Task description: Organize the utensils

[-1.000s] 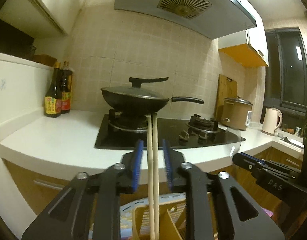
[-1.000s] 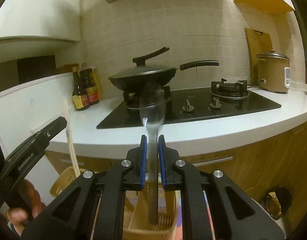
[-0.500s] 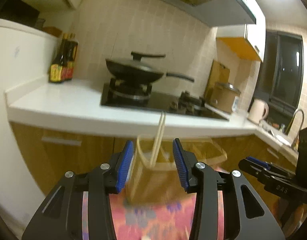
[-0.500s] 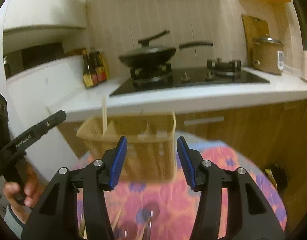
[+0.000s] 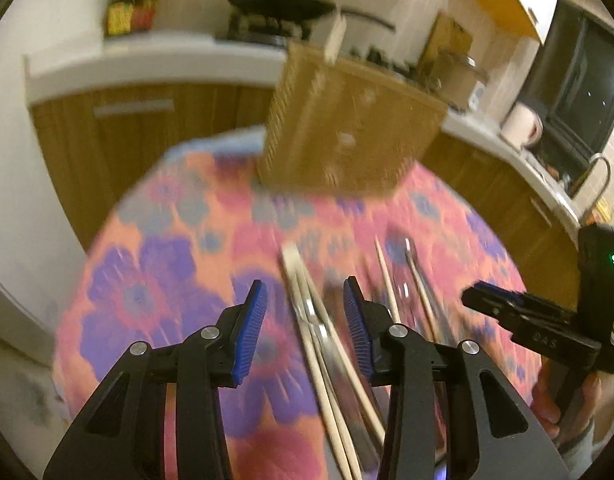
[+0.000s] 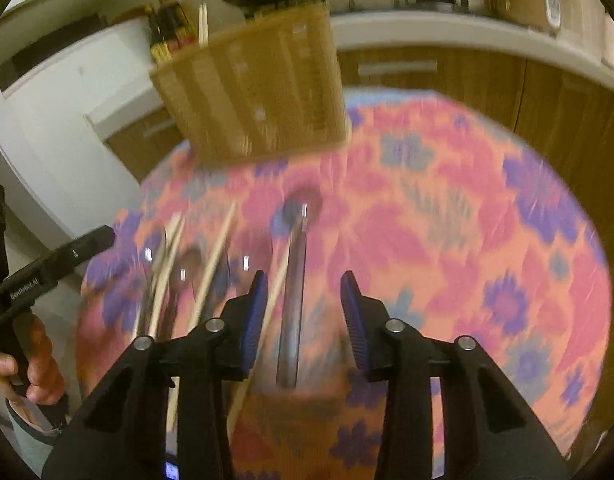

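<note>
A tan slotted utensil holder (image 5: 347, 128) stands at the far side of a round table with a flowered cloth (image 5: 167, 280); chopsticks (image 6: 203, 24) stick up from it. My left gripper (image 5: 305, 320) is open and empty, above a pair of loose chopsticks (image 5: 323, 344) and a metal utensil lying on the cloth. More chopsticks and metal utensils (image 5: 415, 292) lie to its right. My right gripper (image 6: 303, 312) is open and empty, above a metal spoon (image 6: 293, 280). Other chopsticks and spoons (image 6: 179, 276) lie to its left. Both views are blurred.
A kitchen counter (image 5: 147, 56) with a wok on a stove (image 5: 279, 4) runs behind the table, wooden cabinets below. The right gripper shows in the left wrist view (image 5: 539, 320); the left one shows in the right wrist view (image 6: 47, 272).
Both grippers let go of their chopsticks and spoon into the holder, opened, and swung back and down toward the utensils lying on the cloth.
</note>
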